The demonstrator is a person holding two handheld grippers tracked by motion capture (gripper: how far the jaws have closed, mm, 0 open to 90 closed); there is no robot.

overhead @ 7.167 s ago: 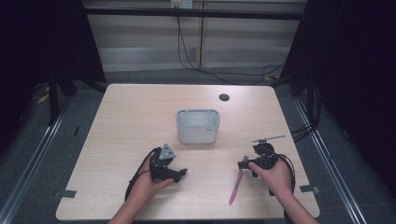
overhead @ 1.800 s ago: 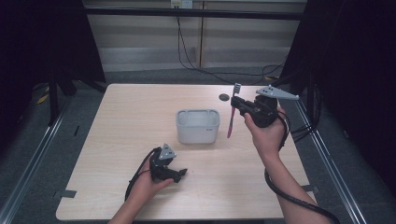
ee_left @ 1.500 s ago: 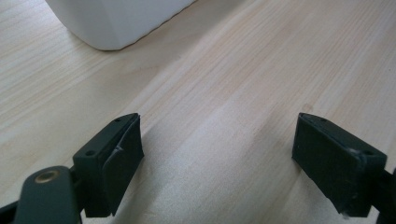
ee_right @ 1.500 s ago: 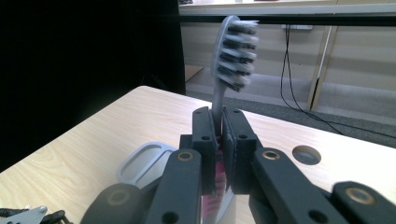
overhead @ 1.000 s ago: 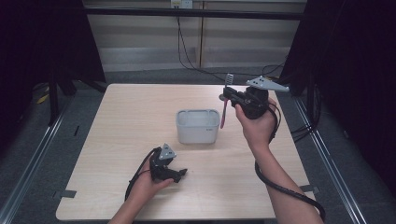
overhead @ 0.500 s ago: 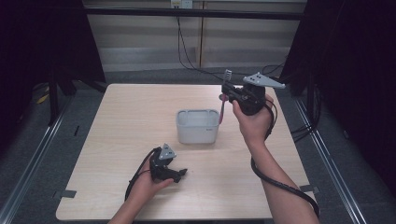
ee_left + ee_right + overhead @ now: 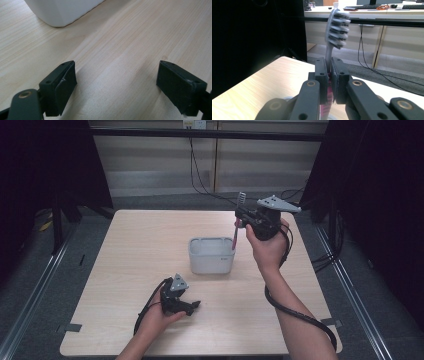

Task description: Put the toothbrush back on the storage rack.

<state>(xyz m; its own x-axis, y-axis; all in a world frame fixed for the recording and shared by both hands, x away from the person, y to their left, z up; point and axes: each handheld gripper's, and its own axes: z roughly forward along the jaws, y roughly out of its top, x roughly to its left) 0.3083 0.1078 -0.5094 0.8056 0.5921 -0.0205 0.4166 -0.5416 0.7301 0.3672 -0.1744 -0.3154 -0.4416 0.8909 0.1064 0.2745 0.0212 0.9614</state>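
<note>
R gripper [image 7: 241, 218] clamped on toothbrush [image 7: 237, 222], upright, bristles up, handle end above white container [image 7: 211, 255] rim | L gripper [image 7: 186, 306] jaws apart, empty, resting on table [image 7: 130, 250] | risk: handle catches rim → tips container or brush slips

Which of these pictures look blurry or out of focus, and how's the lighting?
Right gripper view: the toothbrush head is smeared by motion blur, the right tongs are soft up close, and the background is sharper. Left gripper view: the left tongs are slightly soft, with crisp wood grain on the table under even light. High view: the tabletop is lit, with dark surroundings at both sides.
</note>
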